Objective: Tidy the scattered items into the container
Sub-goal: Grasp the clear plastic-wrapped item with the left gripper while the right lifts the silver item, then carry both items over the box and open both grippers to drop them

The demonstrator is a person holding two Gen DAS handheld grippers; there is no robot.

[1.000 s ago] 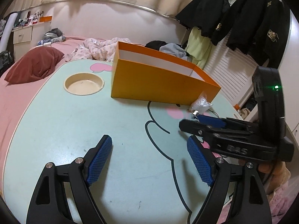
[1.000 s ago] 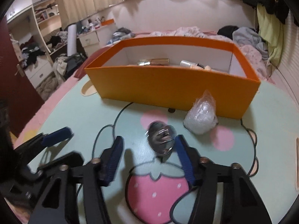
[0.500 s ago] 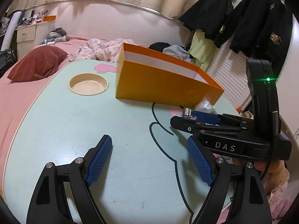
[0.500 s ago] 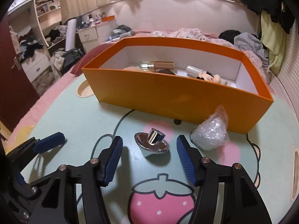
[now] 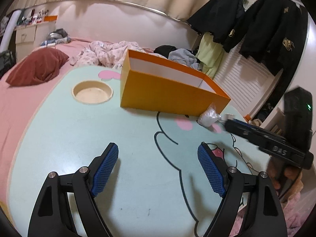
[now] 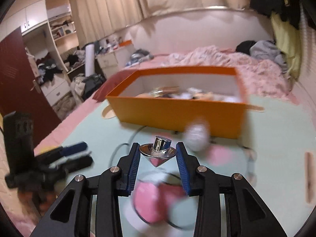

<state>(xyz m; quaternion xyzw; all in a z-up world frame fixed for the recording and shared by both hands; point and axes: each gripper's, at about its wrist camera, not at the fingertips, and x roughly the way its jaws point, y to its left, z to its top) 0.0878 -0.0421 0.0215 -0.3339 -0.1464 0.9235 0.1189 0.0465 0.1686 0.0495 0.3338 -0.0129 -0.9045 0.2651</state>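
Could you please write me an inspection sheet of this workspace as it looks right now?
Surface: pale green table with cartoon print and a round recess.
Job's things: orange box open, several items inside; metal top between the right gripper's pads, off the table; plastic wad on the table by the box.
Clutter: nothing else seen on the table.
Grippers: right gripper closing on the top; left gripper open, nothing between its pads.
Cables: nothing seen.
Surroundings: bed with pink bedding, red pillow, hanging jackets, curtains, shelves.
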